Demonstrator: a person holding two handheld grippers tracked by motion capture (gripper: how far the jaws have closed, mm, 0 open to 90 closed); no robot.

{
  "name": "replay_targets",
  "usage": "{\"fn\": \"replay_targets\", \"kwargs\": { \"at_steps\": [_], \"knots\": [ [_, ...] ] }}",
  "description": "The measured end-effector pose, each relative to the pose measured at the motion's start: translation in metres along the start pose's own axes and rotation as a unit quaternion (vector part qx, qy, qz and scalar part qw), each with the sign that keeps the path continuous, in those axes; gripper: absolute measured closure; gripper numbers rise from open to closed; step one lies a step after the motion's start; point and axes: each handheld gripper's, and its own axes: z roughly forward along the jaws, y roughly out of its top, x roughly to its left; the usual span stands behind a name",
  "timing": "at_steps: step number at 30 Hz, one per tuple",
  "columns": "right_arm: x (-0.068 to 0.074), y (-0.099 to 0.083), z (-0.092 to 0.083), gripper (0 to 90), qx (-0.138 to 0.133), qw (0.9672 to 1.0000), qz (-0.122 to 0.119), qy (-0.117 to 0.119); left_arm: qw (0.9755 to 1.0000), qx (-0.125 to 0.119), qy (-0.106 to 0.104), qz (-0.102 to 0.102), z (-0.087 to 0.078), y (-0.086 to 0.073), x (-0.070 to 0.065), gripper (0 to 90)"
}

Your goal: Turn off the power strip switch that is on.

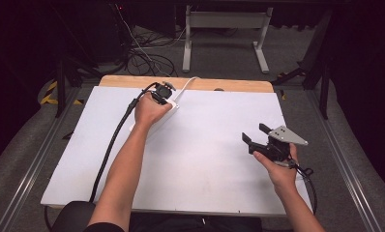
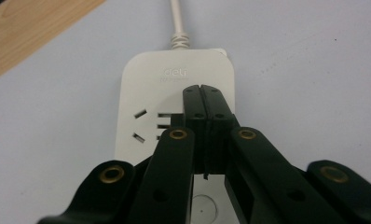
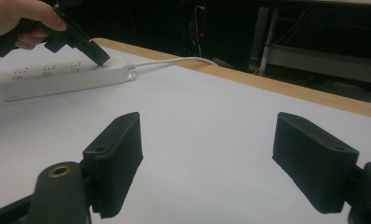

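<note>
The table is viewed from above, looking forward and down. The left gripper view is set close over the power strip, looking along its own tongs. The right gripper view is held low and farther off, facing across the table; the power strip is shared by all three views.

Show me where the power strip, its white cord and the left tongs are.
power strip (image 2: 146, 88), left gripper view, top face by the sockets
white cord (image 3: 169, 61), right gripper view, mid-length
left tongs (image 2: 203, 88), left gripper view, closed tips
</note>
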Motion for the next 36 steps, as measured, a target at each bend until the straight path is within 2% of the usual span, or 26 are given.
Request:
{"fn": "replay_targets", "kwargs": {
  "at_steps": [1,4,5,9,13,17,21,24,30,33,36],
  "knots": [
    [0.000,0.000,0.000,24.3,0.000,1.0000,0.000,-0.002,0.9999,-0.003,-0.009,-0.015,0.000,-0.001,0.002,90.0],
    [0.001,0.001,-0.001,24.3,-0.001,1.0000,-0.001,0.000,0.9998,0.004,-0.003,-0.017,0.000,0.000,0.004,90.0],
    [0.001,0.001,-0.001,24.3,-0.001,1.0000,-0.002,0.001,0.9996,0.005,-0.011,-0.027,0.000,-0.001,0.007,90.0],
    [0.001,0.001,-0.002,24.3,-0.001,1.0000,-0.001,-0.001,0.9997,-0.005,-0.003,-0.024,0.001,-0.002,0.004,90.0],
    [0.000,0.001,-0.002,24.3,-0.001,1.0000,0.000,-0.002,0.9997,-0.015,-0.007,-0.020,0.002,0.000,-0.002,90.0],
    [0.000,0.001,-0.003,24.4,-0.002,1.0000,0.001,-0.002,0.9998,-0.013,0.008,-0.010,0.002,0.000,-0.008,90.0],
    [0.000,0.001,-0.005,24.4,-0.003,1.0000,0.001,-0.001,0.9994,-0.020,0.006,-0.026,0.001,-0.003,-0.008,90.0],
    [0.000,0.000,-0.006,24.4,-0.001,1.0000,0.002,-0.002,0.9994,-0.021,0.007,-0.027,0.001,-0.003,-0.008,90.0],
    [0.001,0.000,-0.007,24.4,-0.001,1.0000,0.000,-0.004,0.9972,-0.042,-0.019,-0.059,0.002,-0.010,-0.001,90.0],
    [0.000,0.001,-0.008,24.4,-0.003,1.0000,0.000,-0.004,0.9974,-0.041,-0.020,-0.056,0.000,-0.012,-0.002,90.0],
    [0.000,0.001,-0.008,24.4,-0.002,1.0000,0.002,-0.007,0.9965,-0.046,-0.026,-0.065,0.000,-0.014,0.000,90.0]
  ]
}}
